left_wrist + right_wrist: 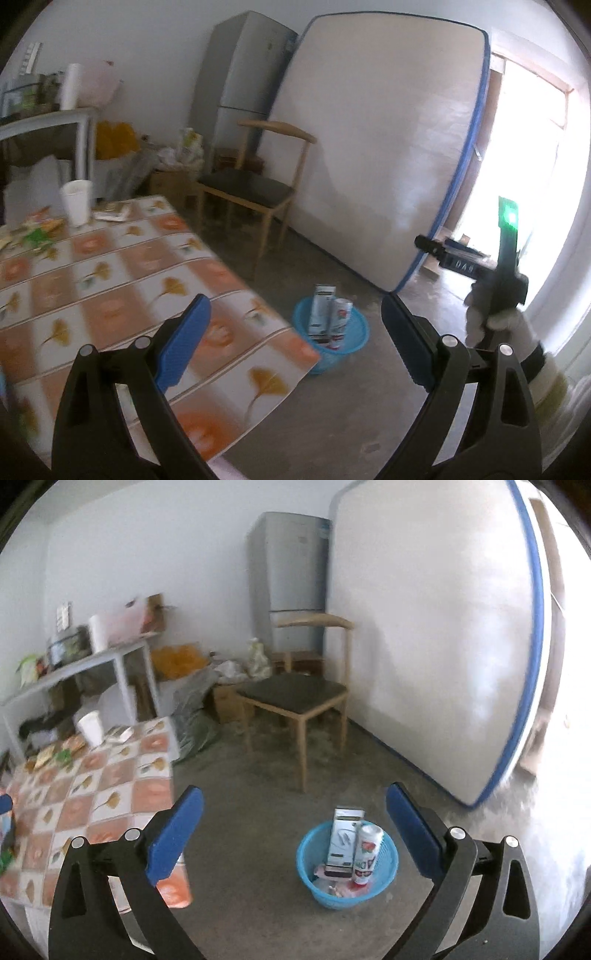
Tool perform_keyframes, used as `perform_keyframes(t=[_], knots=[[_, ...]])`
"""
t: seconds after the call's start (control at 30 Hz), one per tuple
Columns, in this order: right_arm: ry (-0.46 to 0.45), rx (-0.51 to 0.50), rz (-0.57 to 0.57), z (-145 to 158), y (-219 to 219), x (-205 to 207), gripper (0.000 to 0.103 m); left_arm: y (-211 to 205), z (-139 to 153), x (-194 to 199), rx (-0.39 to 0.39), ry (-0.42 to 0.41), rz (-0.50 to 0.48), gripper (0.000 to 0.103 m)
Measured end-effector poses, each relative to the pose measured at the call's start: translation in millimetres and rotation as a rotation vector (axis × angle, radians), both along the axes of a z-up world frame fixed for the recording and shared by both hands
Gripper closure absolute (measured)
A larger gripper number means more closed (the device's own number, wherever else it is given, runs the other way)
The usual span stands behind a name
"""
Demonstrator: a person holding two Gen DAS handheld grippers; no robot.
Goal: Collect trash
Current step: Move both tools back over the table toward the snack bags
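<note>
A blue plastic basket (384,864) stands on the concrete floor and holds a white carton (345,840), a white can (365,854) and small scraps. It also shows in the left wrist view (356,332), beyond the table's corner. On the table (122,266) with a leaf-pattern cloth lie a white cup (77,202), snack wrappers (35,230) and a flat packet (112,213) at the far end. My left gripper (295,336) is open and empty above the table's near corner. My right gripper (295,830) is open and empty above the floor, just before the basket.
A wooden chair (299,698) stands behind the basket. A mattress (436,635) leans on the wall at right, a fridge (291,565) stands behind. A grey shelf table (85,664) and bags (192,709) fill the far left. The gloved right hand (495,317) shows in the left wrist view.
</note>
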State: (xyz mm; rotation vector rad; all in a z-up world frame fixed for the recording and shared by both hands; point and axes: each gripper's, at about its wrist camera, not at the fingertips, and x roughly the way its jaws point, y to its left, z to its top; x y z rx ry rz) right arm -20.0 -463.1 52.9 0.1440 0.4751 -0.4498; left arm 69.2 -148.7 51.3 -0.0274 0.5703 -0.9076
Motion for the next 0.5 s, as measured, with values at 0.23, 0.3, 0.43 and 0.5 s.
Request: perform_keyframes(t=[0.23,0.3,0.43,0.5], knots=[[0.064,0.091,0.235,-6.7,65.8,42.0,0.006,77.1,-11.5,-23.8,0.033,-0.035,0.196,0.014],[0.074,0.139,0.327,-4.8,89.5,55.6,0.007,102.1,-15.7,-32.4,0.040,-0.054,0.268,0.014],[0.100,0.289,0.514,-7.2,137.5,90.9,0.007,144.7,-20.7,-43.2,0.044,-0.065,0.376,0.014],[0.120,0.364,0.590,-12.1,163.0,104.5,0.007,169.6,-24.3,-46.7,0.037,-0.068,0.431,0.014]])
